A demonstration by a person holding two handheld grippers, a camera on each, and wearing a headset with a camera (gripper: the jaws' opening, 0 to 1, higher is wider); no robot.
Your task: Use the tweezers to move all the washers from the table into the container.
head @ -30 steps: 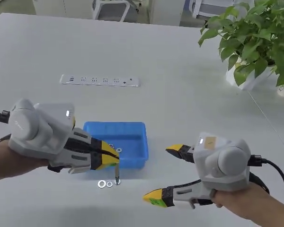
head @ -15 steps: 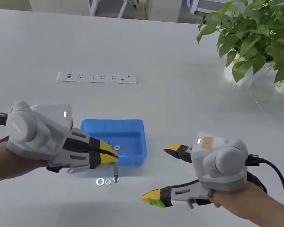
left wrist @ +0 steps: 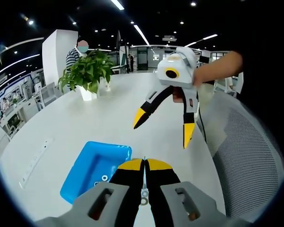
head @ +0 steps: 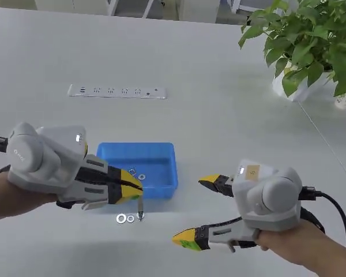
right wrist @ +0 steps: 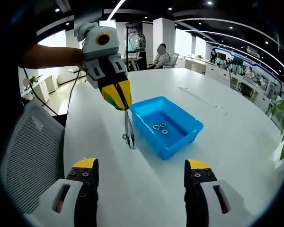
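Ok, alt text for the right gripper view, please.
The left gripper holds tweezers tips-down by loose washers on the white table, beside a blue container with three washers inside. The right gripper, jaws open, frames the bottom.

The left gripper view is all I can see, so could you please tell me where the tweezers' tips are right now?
Observer: The tweezers hang from the shut left gripper, with their tips down at the table just in front of the blue container.
Operator: Thank you. Are any washers lying outside the container?
Observer: Yes. The head view shows two washers on the table, close beside the tips and to their left in that view.
Operator: And how many are inside it?
Observer: The right gripper view shows three washers lying on the container's floor.
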